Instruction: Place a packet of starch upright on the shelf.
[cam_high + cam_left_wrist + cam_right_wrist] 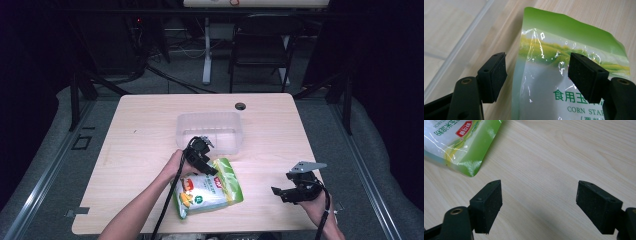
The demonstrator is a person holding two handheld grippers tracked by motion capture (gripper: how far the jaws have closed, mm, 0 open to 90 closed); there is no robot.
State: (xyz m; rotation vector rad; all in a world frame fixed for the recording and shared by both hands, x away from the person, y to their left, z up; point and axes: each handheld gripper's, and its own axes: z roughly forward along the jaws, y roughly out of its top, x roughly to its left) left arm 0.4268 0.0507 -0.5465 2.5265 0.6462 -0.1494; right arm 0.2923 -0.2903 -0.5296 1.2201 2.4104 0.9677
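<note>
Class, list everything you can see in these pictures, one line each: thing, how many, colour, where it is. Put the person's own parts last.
Table: one, light wood, centre of the high view.
Plastic tub: one, clear, on the table's far middle.
Corn starch bag: one, green and white, lying flat on the table's near middle.
Chair: one, black, on the floor beyond the table.
Left tool: one, black, open, jaws astride the bag's top edge, near the tub.
Right tool: one, black, open, over bare table at the near right.
Forearms: two, entering from the bottom edge.
</note>
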